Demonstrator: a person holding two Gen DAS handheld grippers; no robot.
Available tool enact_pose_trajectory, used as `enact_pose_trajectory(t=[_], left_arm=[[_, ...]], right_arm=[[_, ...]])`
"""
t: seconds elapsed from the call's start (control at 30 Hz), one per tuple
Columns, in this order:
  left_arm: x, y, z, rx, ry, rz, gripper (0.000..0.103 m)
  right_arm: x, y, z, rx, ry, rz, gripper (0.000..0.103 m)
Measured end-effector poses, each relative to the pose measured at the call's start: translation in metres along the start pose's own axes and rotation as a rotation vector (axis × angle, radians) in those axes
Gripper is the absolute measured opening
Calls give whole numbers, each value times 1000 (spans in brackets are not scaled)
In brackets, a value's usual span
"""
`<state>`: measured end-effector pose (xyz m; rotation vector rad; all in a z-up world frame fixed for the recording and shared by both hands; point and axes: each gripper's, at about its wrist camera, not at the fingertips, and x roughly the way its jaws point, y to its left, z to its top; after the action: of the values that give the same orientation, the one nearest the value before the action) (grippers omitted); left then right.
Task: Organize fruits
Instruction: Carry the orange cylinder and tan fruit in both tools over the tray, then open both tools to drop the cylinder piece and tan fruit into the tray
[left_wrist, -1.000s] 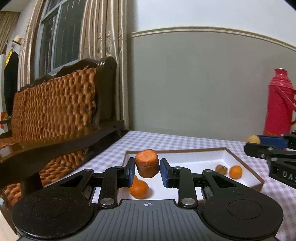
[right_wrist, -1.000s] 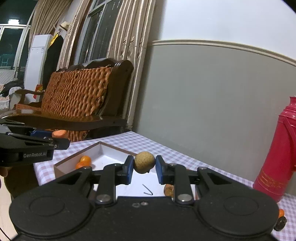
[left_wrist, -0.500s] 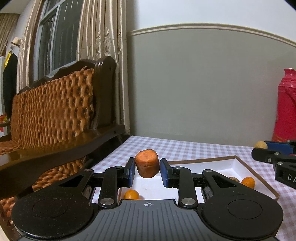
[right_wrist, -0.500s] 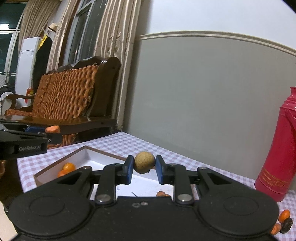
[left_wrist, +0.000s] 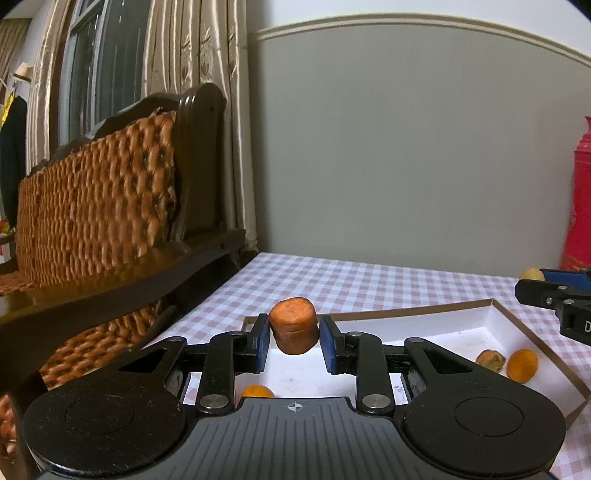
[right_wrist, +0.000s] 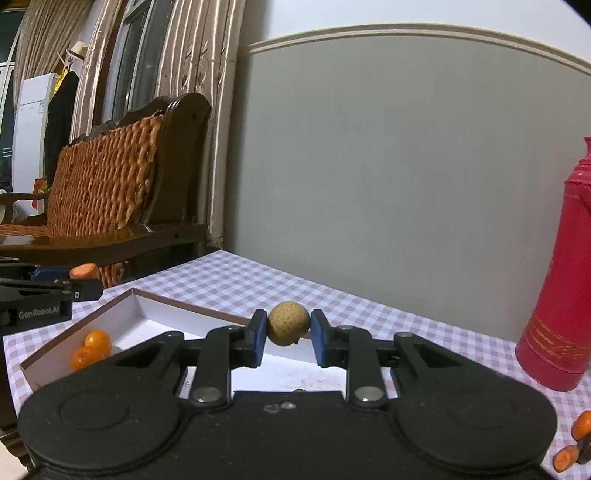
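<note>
Carrot chunk (left_wrist: 294, 325), stubby and orange, pinched upright between the blue pads of the left tongs (left_wrist: 294, 341), held above the near left corner of the white tray (left_wrist: 443, 334). Round tan fruit (right_wrist: 288, 328) clamped in the right tongs (right_wrist: 287, 338), also above that tray, over its far edge. Inside the tray in the left view: one small orange fruit (left_wrist: 257, 390) at 6 o'clock from the carrot, half hidden by the tool body; another orange fruit (left_wrist: 522, 365) and a brownish piece (left_wrist: 490, 360) touching each other at 4 o'clock near the right wall. In the right view, two small orange fruits (right_wrist: 90, 349) huddled at the tray's left corner, at 9 o'clock from the tan fruit. Tray flat on the checked counter (right_wrist: 229, 284). Red flask (right_wrist: 561, 295) upright at 3 o'clock, well apart from the tray. Two carrot slices (right_wrist: 576, 441) on the cloth at 4 o'clock, near the frame edge. Wicker-backed wooden bench (left_wrist: 103, 206) beyond the counter at 10 o'clock, curtains (left_wrist: 199, 55) behind.
</note>
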<state>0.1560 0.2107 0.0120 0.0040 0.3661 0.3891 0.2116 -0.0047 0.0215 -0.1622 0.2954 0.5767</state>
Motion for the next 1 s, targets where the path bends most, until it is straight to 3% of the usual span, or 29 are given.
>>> enact_pose_trajectory(t=[0.4,0.5,0.53,0.57,0.6,0.67,0.83,0.93,1.0], left_arm=[[35,0,-1,13,44,10,29],[40,-2,-4,6,44,15,30],[40,0,-5,-1,45,28,46],[38,4,-6,-26,34,30,85],[33,8,-6,-59,7,30,97],[27,10,-5,-55,-31,61,102],[23,10,-7,-38,-20,53,102],[22,11,-7,-40,-18,52,103],[20,10,-9,-37,-14,54,103]], right_arm=[[35,-15,-1,20,52,0,17],[49,-17,-4,16,101,19,18],[53,-17,-5,3,125,4,23],[57,-18,-6,7,141,-25,54],[57,-20,-7,26,130,-42,87],[49,-23,-10,52,73,-36,85],[46,-20,-10,36,83,-28,86],[42,-19,-11,36,74,-31,96],[44,-18,-10,27,73,-32,97]])
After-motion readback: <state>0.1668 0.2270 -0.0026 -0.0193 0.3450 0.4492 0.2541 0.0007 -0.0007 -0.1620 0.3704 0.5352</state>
